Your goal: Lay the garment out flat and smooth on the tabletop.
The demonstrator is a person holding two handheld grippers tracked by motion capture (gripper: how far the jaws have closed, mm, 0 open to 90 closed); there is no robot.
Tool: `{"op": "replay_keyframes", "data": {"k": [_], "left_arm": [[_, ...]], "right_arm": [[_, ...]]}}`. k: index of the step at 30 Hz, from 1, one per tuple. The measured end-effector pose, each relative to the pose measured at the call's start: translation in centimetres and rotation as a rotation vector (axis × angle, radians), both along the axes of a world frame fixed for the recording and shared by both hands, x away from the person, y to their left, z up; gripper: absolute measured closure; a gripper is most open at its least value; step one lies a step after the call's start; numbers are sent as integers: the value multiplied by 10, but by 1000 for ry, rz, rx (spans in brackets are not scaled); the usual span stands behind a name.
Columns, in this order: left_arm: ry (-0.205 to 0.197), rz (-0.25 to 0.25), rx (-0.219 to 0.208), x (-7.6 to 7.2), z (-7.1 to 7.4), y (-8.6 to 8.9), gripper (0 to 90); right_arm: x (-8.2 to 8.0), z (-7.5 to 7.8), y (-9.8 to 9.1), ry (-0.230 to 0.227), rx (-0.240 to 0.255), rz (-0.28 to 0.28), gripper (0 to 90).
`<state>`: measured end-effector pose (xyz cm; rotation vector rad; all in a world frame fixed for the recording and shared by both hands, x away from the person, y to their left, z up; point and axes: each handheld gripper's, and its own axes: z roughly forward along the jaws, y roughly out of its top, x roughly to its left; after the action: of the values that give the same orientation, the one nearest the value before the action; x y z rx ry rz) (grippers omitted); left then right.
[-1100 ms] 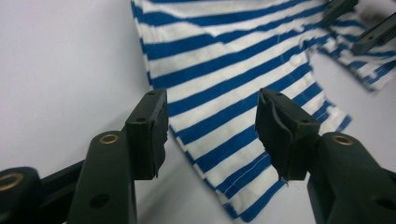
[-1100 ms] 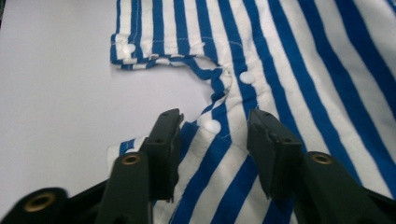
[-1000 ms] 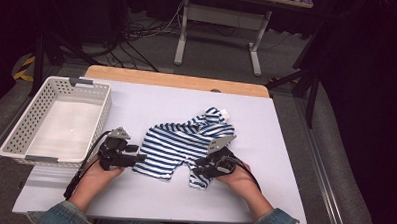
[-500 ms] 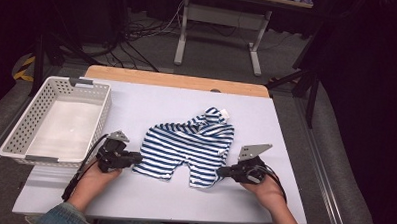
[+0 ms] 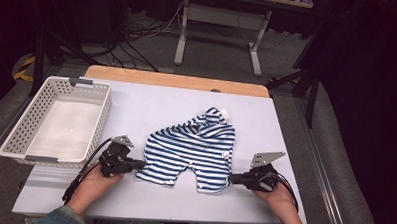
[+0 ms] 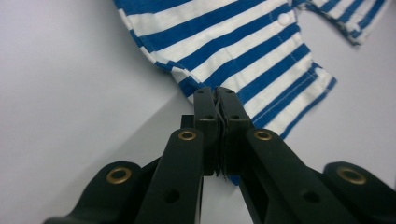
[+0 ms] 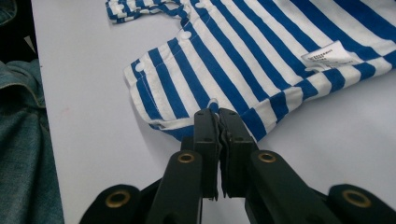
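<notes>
The small blue-and-white striped cotton garment [image 5: 192, 149] lies flat on the white table top [image 5: 136, 105], toward its near edge and midway between the left and right edges. The left gripper [image 6: 217, 95] is clamped on one leg hem, the right gripper [image 7: 217, 116] on the other. Light, limp and easily bunched, it looks best held by those stitched hems, kept taut.

Dark room, grey floor [image 5: 153, 50], cables [image 5: 139, 32], metal stand [image 5: 219, 22]
</notes>
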<state>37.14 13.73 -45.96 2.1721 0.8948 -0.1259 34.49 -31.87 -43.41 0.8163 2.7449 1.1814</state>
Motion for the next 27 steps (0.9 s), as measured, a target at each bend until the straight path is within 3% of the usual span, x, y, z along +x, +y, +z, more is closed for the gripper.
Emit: {"op": "replay_keyframes", "data": {"k": [5,9,14,17,18,19,21,22,23,27], "left_arm": [[29,-41,-26,-14,0,0,883],[53,-70,-34,-21,-1,0,883],[32,-88,-46,-26,2,-4,873],[21,-61,-59,-22,5,-2,796],[21,-61,-59,-22,5,-2,753],[13,-47,-68,-21,6,-1,721],[-5,-22,-83,-17,10,1,653],[-16,-11,-89,-16,11,0,653],[-30,5,-99,-14,14,0,606],[-76,33,-109,-3,21,-6,536]], "right_arm": [[-9,-2,-8,15,-6,-12,869],[-16,-6,-16,53,-8,-20,870],[-24,-8,-22,76,-11,-11,851],[-24,-2,-23,57,9,-19,722],[-24,-2,-23,57,9,-19,722],[-22,3,-23,31,38,-41,615],[-18,7,-23,-13,57,-69,553],[-18,7,-23,-13,57,-69,553],[-14,9,-22,-61,51,-95,454],[-4,10,-19,-104,59,-142,433]]}}
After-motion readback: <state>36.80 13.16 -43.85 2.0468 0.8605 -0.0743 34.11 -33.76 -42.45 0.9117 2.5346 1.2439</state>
